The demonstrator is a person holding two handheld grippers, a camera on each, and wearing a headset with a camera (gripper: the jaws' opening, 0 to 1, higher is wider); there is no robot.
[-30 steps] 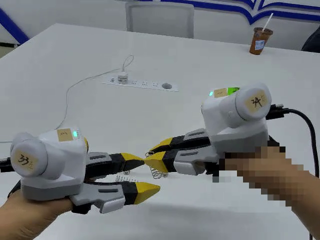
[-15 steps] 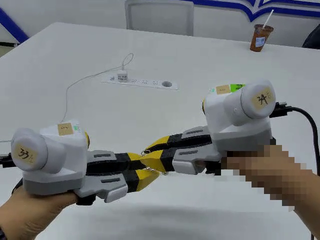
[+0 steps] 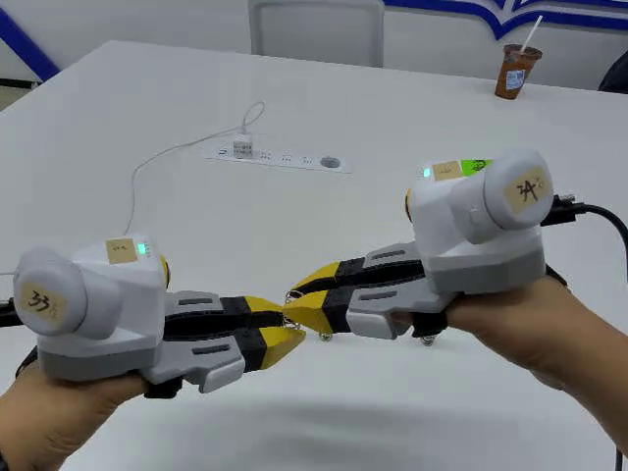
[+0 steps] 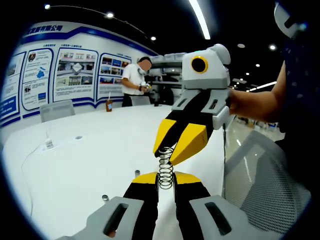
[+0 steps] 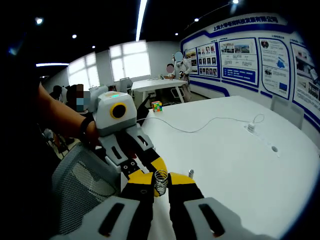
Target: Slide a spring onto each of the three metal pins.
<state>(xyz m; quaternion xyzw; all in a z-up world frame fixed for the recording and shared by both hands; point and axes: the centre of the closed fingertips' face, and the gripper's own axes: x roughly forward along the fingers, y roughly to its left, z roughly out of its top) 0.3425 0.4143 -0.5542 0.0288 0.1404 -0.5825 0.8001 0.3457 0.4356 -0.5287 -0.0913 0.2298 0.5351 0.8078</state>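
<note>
Two grippers meet tip to tip over the table (image 3: 392, 128) in the head view. A second ago the left gripper (image 3: 290, 327) held its jaws wide apart, just short of the right gripper (image 3: 292, 302). Now we see those jaws drawn narrow, with their yellow tips touching the right one's tips. From this view we cannot make out what they grip. Far across the table lies a power strip (image 3: 280, 158), and a cup (image 3: 515, 71) stands at the far right.

In the left gripper view the spring (image 4: 165, 167) stands between the left jaws, which are closed narrow on its near end. Its far end runs up between the right gripper's yellow tips, which are also set close around it. The spring is off the table and held at both ends. A pin (image 4: 137, 173) stands on the table just left of the jaws, apart from the spring.

In the right gripper view we see the spring end-on, as a ring between the right jaws. The gap is narrow and a yellow tip presses on each side. The left gripper comes in from the left, its tips against the spring. A pin stands on the table just right of the tips.
</note>
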